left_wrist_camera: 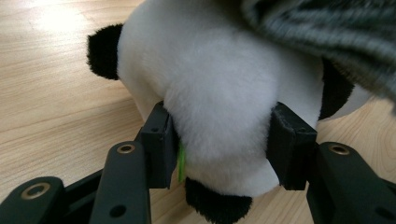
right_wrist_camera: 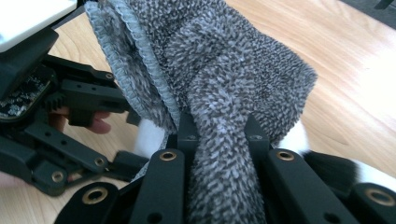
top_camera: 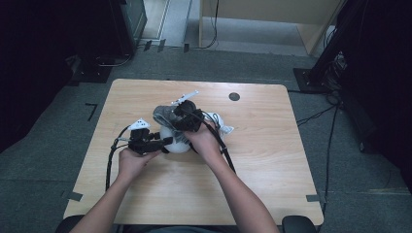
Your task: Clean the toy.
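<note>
At the middle of a light wooden table [top_camera: 252, 160], a person works two hand-held grippers over a plush panda [left_wrist_camera: 219, 93] and a grey knitted cloth [right_wrist_camera: 224, 84]. The left gripper [left_wrist_camera: 223, 140], seen at the left of the high view, has its two black jaws pressed into the white fur of the toy's body from either side, the plush bulging between the pads; a black ear and a black paw of the toy show beyond them, and a small green tag sits against one pad. The panda rests on the tabletop, just in front of the person's left hand [top_camera: 131, 162]. The right gripper [right_wrist_camera: 223, 135] pinches a bunched fold of the grey cloth tightly between its jaws, holding it directly above the toy, so that the fabric drapes over the panda's upper side. In the right gripper view the cloth's hemmed edge hangs open toward the left gripper. A dark round hole [top_camera: 234, 96] marks the table's far side.
</note>
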Demonstrator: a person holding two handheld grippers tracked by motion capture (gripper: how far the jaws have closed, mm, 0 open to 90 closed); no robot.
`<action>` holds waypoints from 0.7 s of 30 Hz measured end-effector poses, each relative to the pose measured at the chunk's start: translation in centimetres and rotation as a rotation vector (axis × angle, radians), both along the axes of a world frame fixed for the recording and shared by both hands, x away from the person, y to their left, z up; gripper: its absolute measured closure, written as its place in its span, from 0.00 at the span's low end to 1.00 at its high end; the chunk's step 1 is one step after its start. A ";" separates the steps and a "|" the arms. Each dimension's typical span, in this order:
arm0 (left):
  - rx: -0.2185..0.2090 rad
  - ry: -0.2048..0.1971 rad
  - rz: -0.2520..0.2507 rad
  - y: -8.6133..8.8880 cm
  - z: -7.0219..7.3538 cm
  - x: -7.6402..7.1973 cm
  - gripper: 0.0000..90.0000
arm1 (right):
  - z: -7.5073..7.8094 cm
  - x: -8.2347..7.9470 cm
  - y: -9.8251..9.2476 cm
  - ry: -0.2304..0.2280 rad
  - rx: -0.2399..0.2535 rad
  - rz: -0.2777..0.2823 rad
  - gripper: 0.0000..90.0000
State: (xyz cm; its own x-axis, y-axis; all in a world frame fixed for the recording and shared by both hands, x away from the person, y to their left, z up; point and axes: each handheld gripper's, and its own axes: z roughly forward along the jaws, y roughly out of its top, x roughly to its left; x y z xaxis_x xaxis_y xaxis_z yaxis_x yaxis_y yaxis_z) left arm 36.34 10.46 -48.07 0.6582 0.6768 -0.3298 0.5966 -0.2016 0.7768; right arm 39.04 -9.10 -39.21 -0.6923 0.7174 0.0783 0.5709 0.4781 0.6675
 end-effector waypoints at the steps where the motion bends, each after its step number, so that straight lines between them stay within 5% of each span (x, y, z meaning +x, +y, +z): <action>1: 0.001 -0.001 -0.001 0.0 0.0 0.0 0.55 | -0.1 0.0 0.3 -0.002 -0.002 0.001 0.84; 11: 0.026 0.006 0.002 -0.1 0.0 -0.1 0.55 | -1.5 -1.2 0.9 -0.032 -0.031 0.053 0.85; 21: 0.015 0.005 0.005 -0.1 0.1 -0.1 0.60 | -2.0 -2.8 -3.2 -0.042 -0.043 0.049 0.85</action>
State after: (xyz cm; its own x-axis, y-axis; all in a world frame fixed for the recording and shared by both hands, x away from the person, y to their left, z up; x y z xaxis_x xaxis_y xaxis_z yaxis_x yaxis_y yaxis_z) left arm 36.22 10.35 -47.95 0.6533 0.6846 -0.3232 0.6016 -0.2102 0.7707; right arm 36.22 -12.29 -41.18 -0.7289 0.6844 0.0185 0.5181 0.5337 0.6684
